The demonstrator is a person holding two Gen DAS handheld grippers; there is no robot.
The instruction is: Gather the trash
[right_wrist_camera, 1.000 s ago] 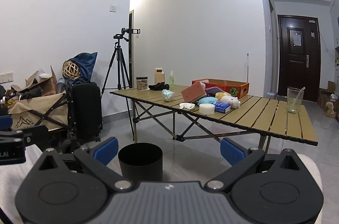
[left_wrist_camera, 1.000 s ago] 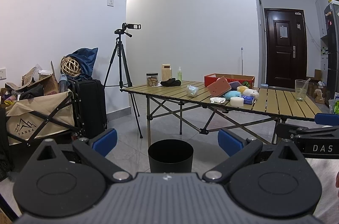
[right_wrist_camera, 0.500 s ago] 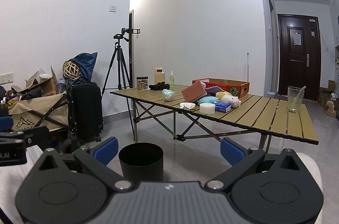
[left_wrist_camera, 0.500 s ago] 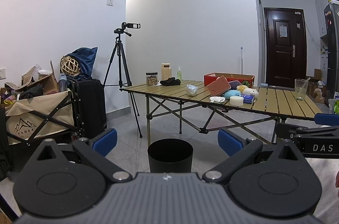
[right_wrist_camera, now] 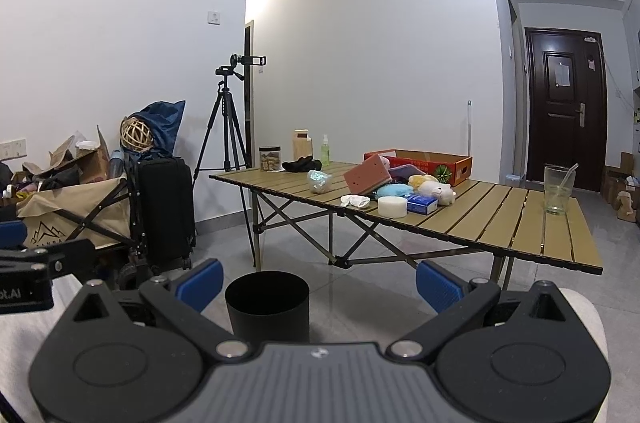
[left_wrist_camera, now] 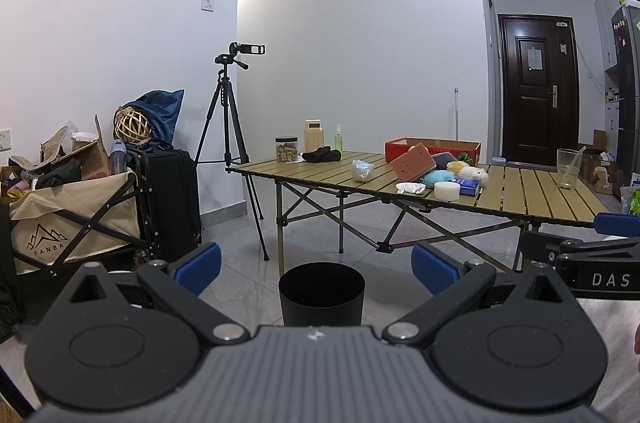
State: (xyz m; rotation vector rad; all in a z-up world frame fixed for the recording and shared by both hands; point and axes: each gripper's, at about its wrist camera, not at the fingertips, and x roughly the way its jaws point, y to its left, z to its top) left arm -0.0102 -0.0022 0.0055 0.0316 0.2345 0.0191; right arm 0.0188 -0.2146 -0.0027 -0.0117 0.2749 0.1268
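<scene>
Standing back w/ both tongs wide, empty: left gripper (left_wrist_camera: 316, 269), right gripper (right_wrist_camera: 319, 283). Crumpled tissue (right_wrist_camera: 354, 201) on table's near edge (right_wrist_camera: 460, 243), bin (right_wrist_camera: 267, 305) on floor below. I'd approach low, pinch tissue center.

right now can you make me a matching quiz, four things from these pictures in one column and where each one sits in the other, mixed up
Things:
1. black bin
2. clear glass with a straw
3. crumpled white tissue
4. red cardboard box

Places:
A. on the far side of the folding table, behind the soft toys
B. on the floor in front of the table
C. alone at the table's right end
D. at the table's near edge, left of the white round block

Pairs: 1-B, 2-C, 3-D, 4-A
</scene>
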